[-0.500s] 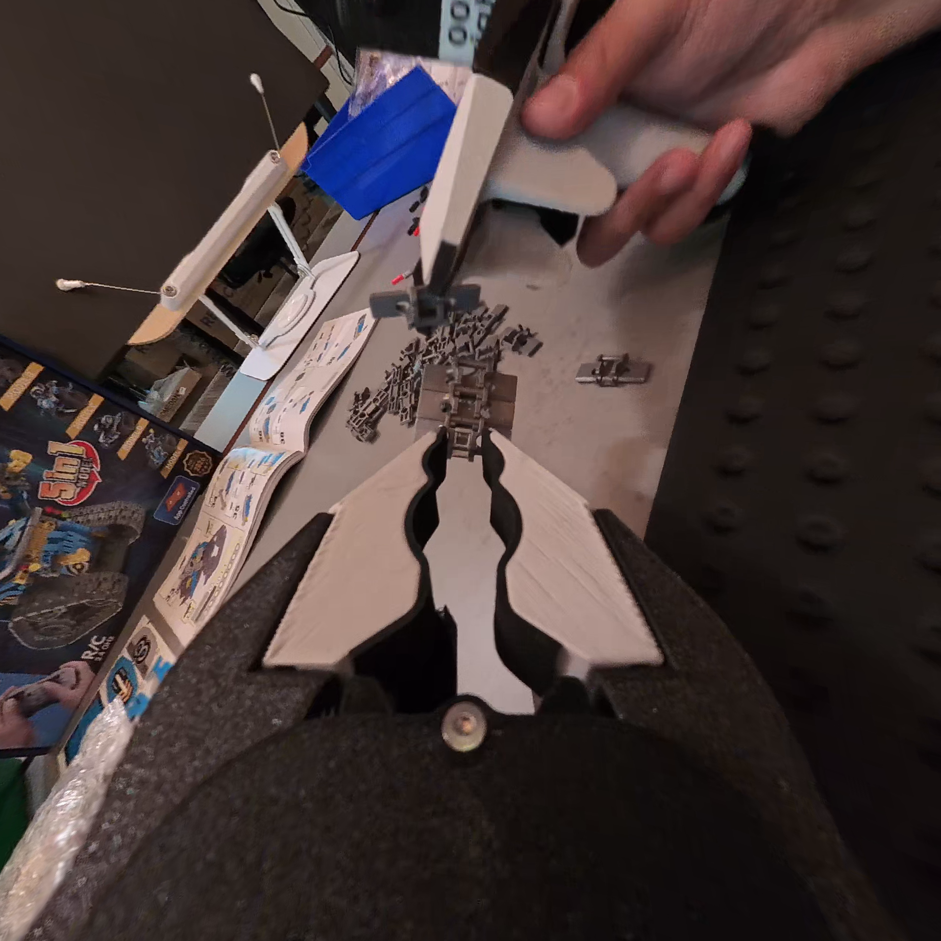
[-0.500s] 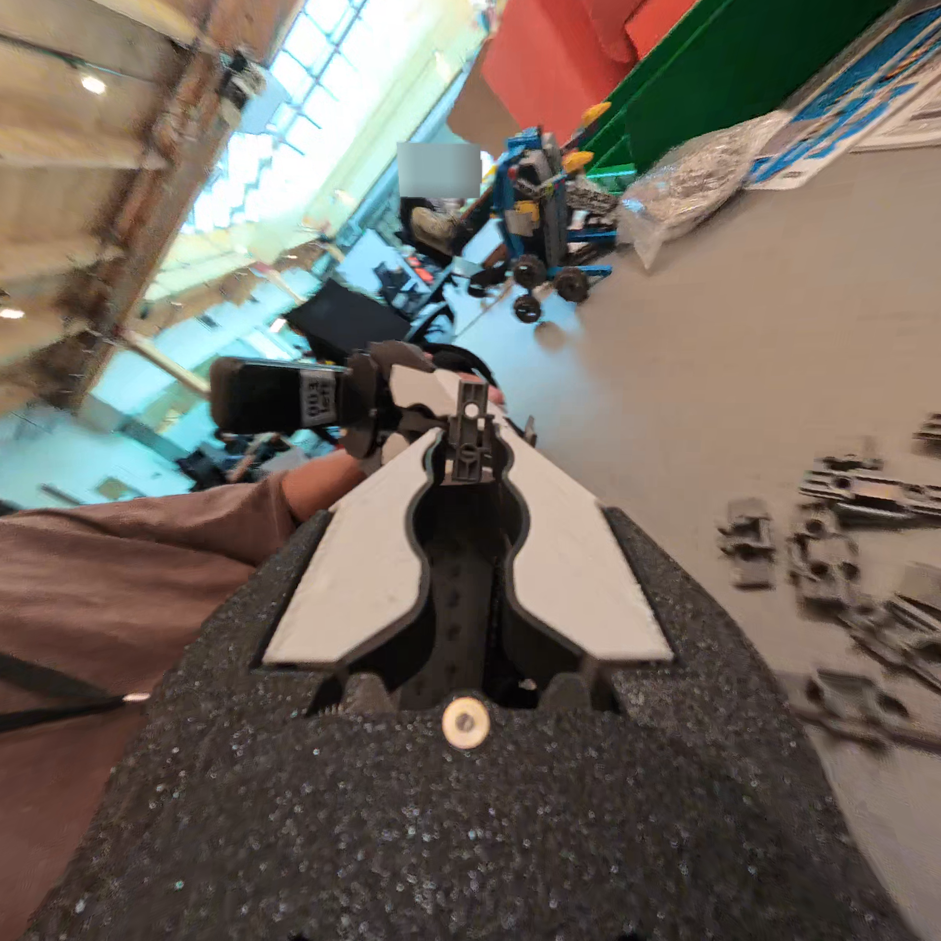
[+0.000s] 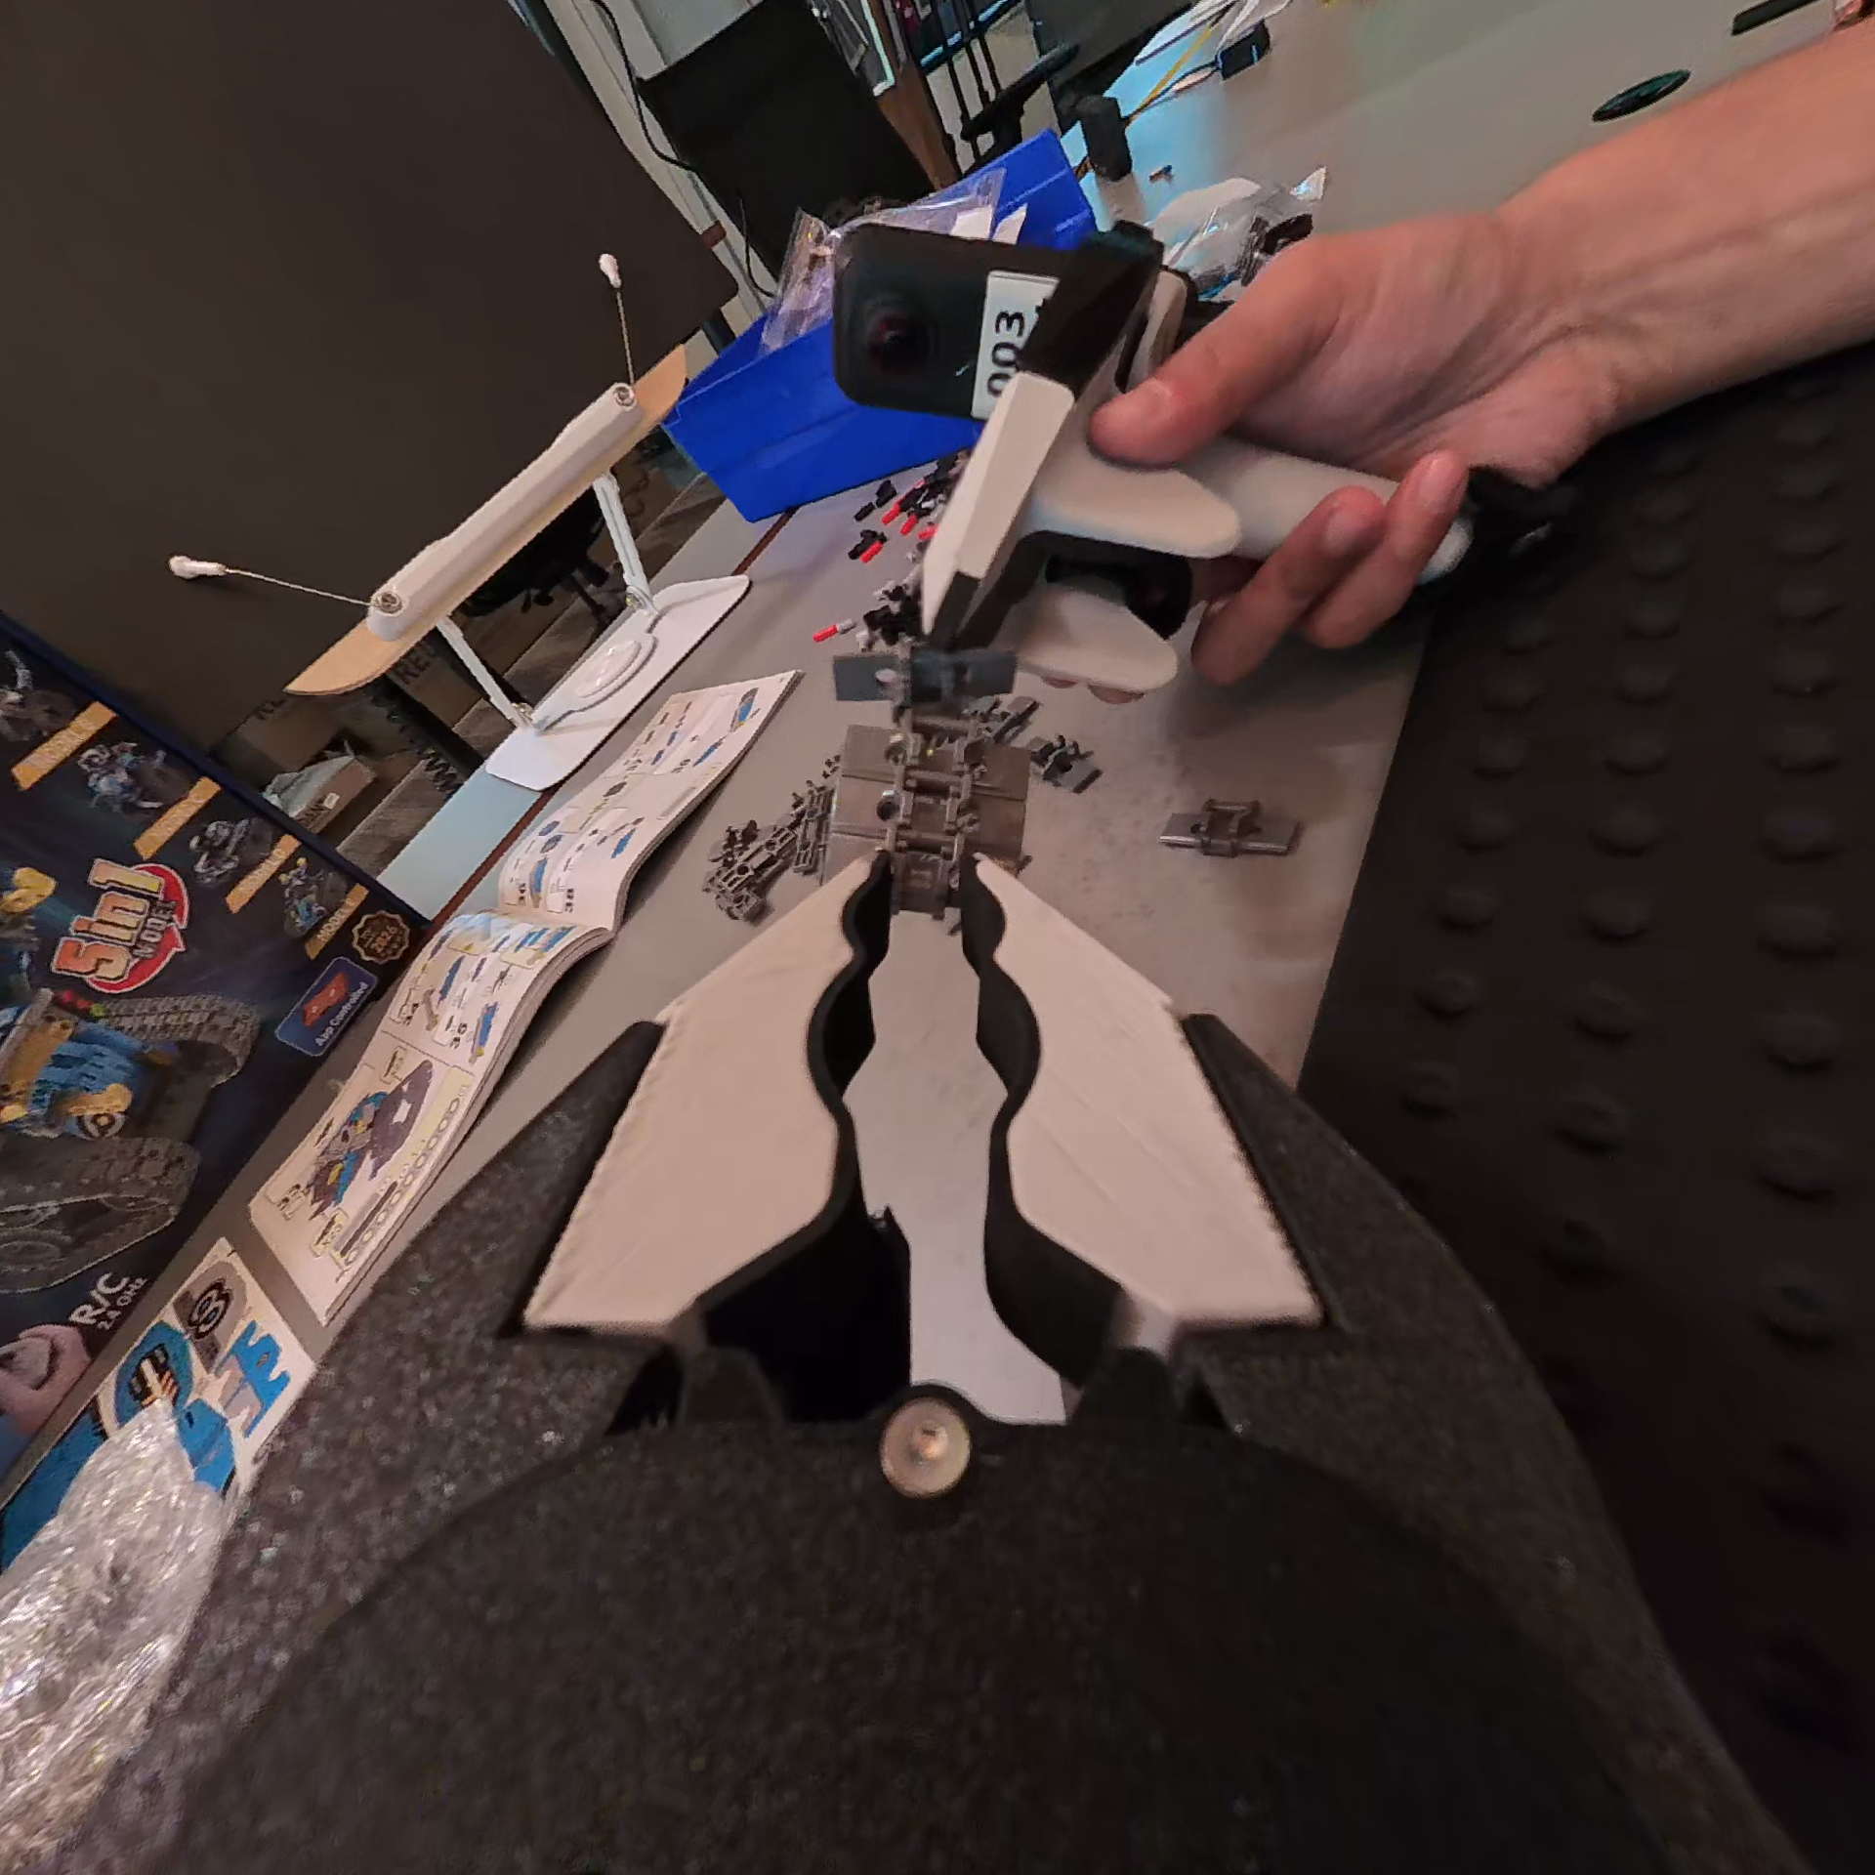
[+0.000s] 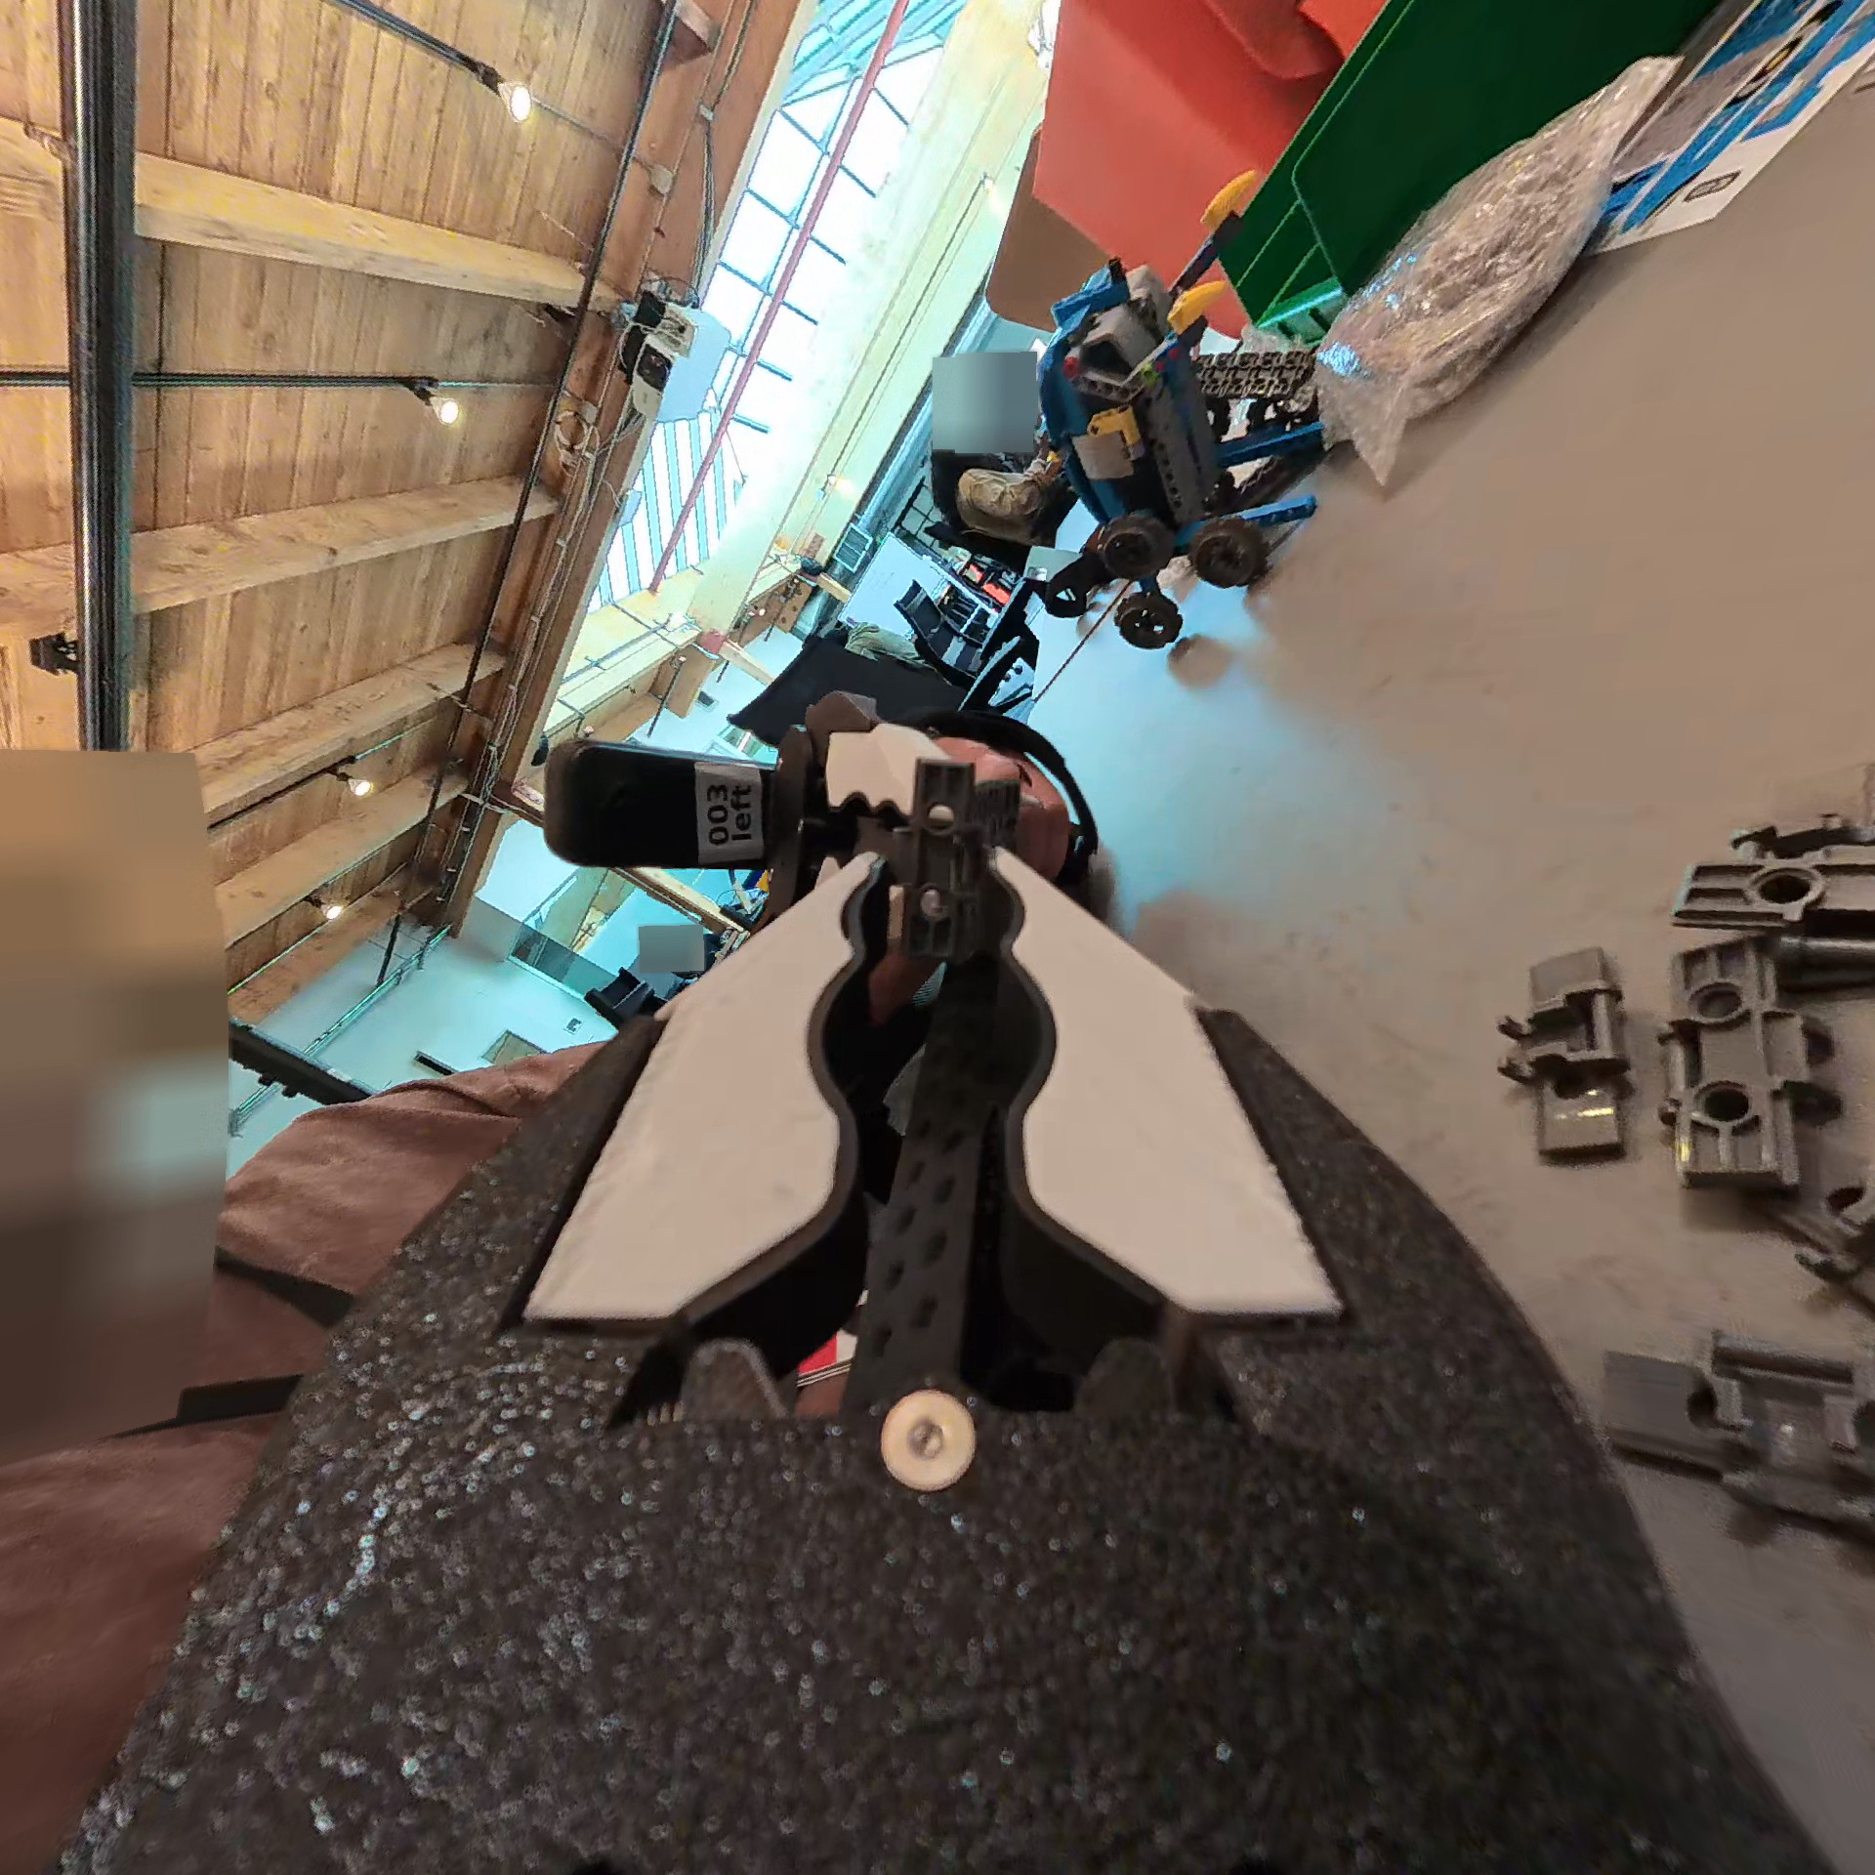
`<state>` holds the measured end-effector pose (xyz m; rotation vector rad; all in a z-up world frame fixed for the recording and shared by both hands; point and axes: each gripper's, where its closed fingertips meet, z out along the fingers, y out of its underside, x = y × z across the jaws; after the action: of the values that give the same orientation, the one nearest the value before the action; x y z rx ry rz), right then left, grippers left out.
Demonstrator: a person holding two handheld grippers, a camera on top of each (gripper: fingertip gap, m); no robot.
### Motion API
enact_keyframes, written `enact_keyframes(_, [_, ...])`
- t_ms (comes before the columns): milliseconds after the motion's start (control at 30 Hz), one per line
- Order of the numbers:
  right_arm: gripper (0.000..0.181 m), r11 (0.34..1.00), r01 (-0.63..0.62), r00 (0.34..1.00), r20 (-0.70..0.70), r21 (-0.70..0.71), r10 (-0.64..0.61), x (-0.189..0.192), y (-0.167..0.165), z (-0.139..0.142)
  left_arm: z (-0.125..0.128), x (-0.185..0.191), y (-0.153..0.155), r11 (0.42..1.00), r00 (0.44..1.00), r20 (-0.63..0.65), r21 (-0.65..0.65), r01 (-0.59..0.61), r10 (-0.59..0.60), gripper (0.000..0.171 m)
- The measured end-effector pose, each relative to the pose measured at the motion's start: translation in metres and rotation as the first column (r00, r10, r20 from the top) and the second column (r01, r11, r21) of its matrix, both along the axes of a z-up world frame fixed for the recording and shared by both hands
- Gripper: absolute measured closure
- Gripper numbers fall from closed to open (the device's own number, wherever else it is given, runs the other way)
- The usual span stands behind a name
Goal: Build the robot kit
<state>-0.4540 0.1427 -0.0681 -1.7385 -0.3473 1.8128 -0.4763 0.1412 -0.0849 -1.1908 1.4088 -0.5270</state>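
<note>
Two grippers, each pinching grey plastic track pieces above a grey table (image 3: 1268, 944).

Left view: the left gripper (image 3: 925, 881), with white ridged fingers, pinches a short track strip (image 3: 928, 802) whose long axis points away from it. The right gripper (image 3: 949, 649) holds a single link (image 3: 923, 675) crosswise, just beyond the strip's far end.
Right view: the right gripper (image 4: 939, 881) pinches the link (image 4: 939, 862) upright at its tips; loose links (image 4: 1725, 1065) lie on the table to the right.
</note>
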Motion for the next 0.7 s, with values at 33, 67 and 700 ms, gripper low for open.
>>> enact_keyframes(33, [0.164, 1.0, -0.004, 1.0, -0.001, 0.001, 0.004, -0.001, -0.001, 0.0, 0.001, 0.0, 0.001, 1.0, 1.0, 0.005, -0.003, -0.001, 0.001, 0.159])
enact_keyframes(67, [0.164, 1.0, -0.011, 1.0, -0.005, 0.002, 0.011, -0.001, -0.002, 0.001, 0.001, -0.001, 0.001, 1.0, 1.0, 0.009, -0.01, 0.0, 0.0, 0.159])
enact_keyframes(700, [0.164, 0.941, 0.162, 0.909, 0.328, 0.296, -0.259, 0.005, 0.013, -0.012, -0.003, -0.001, 0.005, 1.0, 1.0, -0.007, -0.024, -0.015, 0.015, 0.158])
